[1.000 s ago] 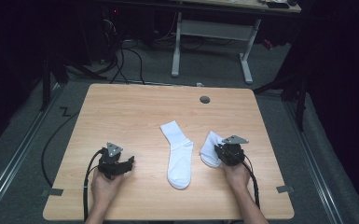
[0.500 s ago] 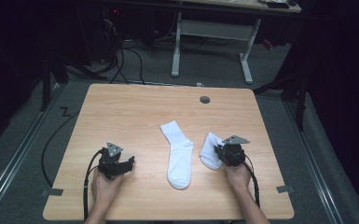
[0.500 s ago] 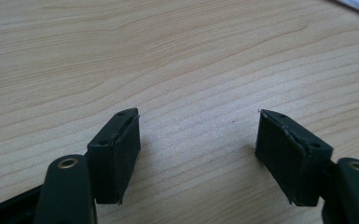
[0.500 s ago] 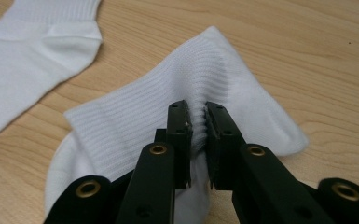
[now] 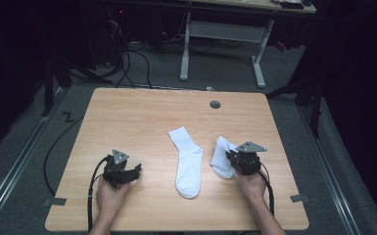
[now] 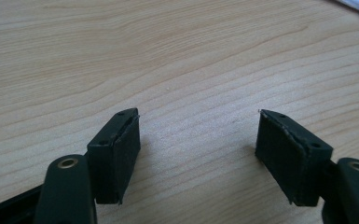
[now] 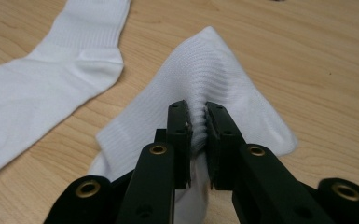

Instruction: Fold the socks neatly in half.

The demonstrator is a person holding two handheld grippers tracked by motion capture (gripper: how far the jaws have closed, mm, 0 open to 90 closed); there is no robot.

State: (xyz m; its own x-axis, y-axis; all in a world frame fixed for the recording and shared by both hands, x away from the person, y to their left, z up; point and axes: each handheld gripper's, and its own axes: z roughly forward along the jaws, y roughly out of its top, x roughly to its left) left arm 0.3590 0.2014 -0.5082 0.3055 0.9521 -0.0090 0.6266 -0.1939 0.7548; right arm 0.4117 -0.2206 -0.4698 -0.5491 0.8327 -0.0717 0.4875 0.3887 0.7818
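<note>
The bunched white sock [image 7: 214, 88] lies near the bench's [image 5: 142, 122] right edge, pinched in its ribbed middle by the right gripper's [image 7: 198, 126] fingers. A second sock [image 5: 187, 161] lies flat just beside it toward the bench's centre. Near the front-left corner, the left gripper's [image 6: 198, 140] fingers stand spread over bare wood.

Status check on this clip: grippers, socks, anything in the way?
Right gripper shut, pinching the bunched white sock. Left gripper open over bare table. Second sock flat mid-table. Nothing between them.
</note>
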